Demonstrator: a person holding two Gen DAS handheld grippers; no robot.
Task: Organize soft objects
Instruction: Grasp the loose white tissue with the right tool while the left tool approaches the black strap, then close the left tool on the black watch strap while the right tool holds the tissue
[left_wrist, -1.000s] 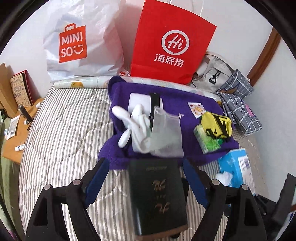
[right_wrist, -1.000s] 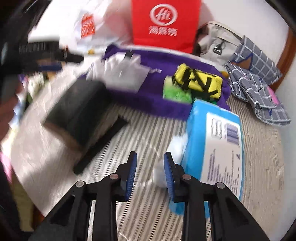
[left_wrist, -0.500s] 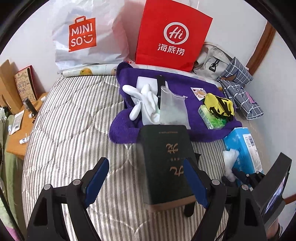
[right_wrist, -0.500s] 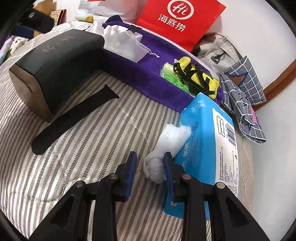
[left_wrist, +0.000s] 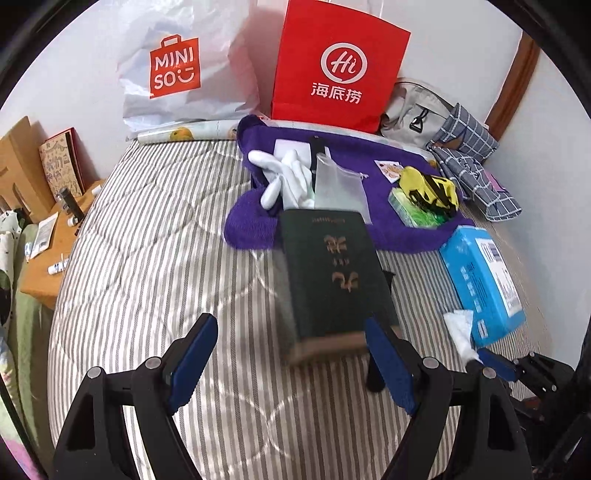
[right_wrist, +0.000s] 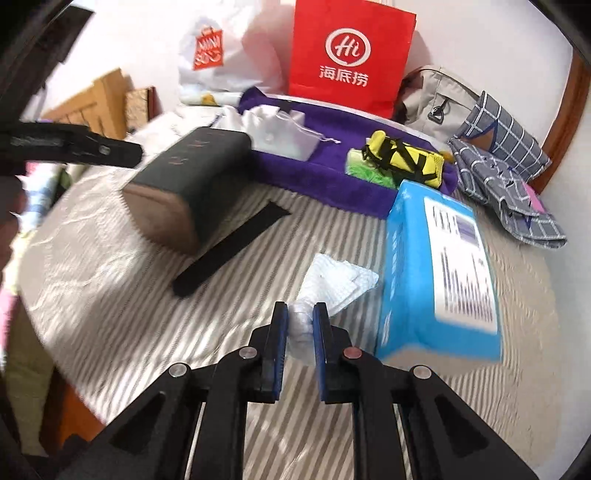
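My right gripper (right_wrist: 300, 314) is shut on a white tissue (right_wrist: 332, 280) drawn from the blue tissue pack (right_wrist: 439, 273), which lies just right of it on the striped bed (right_wrist: 110, 280). The tissue (left_wrist: 460, 332) and pack (left_wrist: 480, 280) also show in the left wrist view, lower right. My left gripper (left_wrist: 291, 350) is open and empty, just in front of a thick dark book (left_wrist: 332, 280). White gloves (left_wrist: 288, 177), a clear pouch (left_wrist: 338, 184) and a yellow pouch (left_wrist: 428, 188) lie on a purple towel (left_wrist: 369, 162) behind the book.
A red paper bag (left_wrist: 332, 70) and a white Miniso bag (left_wrist: 177, 74) stand against the back wall. A grey backpack (left_wrist: 417, 114) and checked cloth (left_wrist: 476, 166) lie at the back right. A wooden side table (left_wrist: 48, 258) is left of the bed. A black strap (right_wrist: 229, 247) lies under the book.
My right gripper has shut on the tissue and pulled it out from the pack. My left gripper has drawn back from the book, staying open.
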